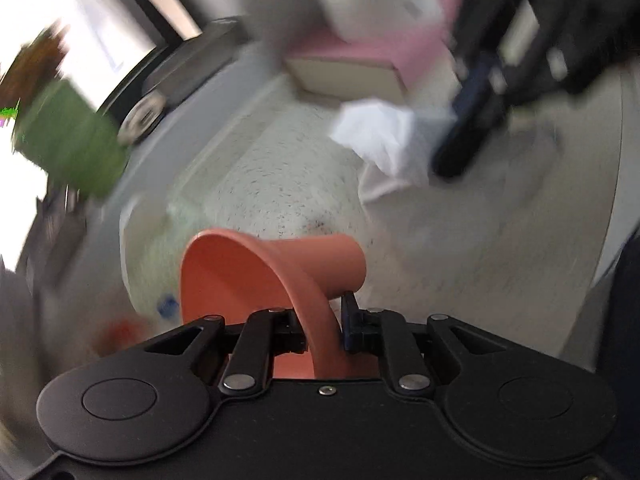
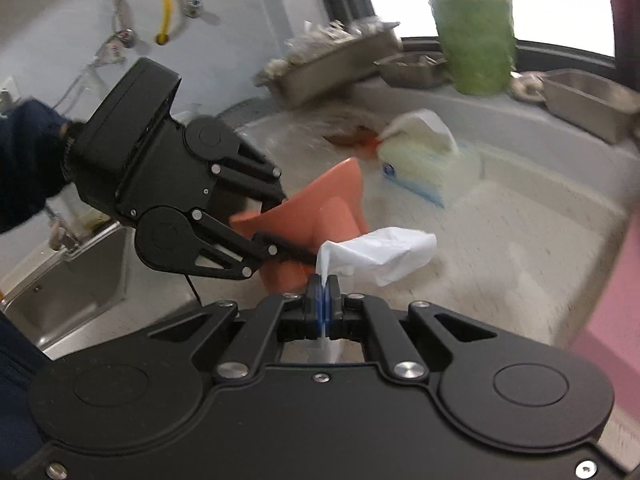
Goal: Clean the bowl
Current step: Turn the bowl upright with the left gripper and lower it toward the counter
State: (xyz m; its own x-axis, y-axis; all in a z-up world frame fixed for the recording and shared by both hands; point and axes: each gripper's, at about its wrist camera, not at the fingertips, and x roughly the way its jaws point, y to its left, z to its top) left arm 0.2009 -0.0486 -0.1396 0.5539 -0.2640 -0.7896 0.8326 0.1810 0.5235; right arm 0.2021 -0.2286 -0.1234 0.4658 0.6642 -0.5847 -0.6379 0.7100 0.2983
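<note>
Over speckled counter (image 2: pixel 500 240): left gripper (image 1: pixel 322 320) jaws clamp empty orange bowl (image 1: pixel 248 272) rim; right gripper (image 2: pixel 325 292) jaws pinch white tissue (image 2: pixel 380 256).

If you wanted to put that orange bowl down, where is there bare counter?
Bare speckled counter lies between the tissue pack and the pink box, right of the bowl. The back ledge is crowded: metal trays, green vase. The sink sits at left.

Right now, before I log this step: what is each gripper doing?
Left gripper: closed on the rim of the orange bowl.
Right gripper: closed on a white tissue.
</note>
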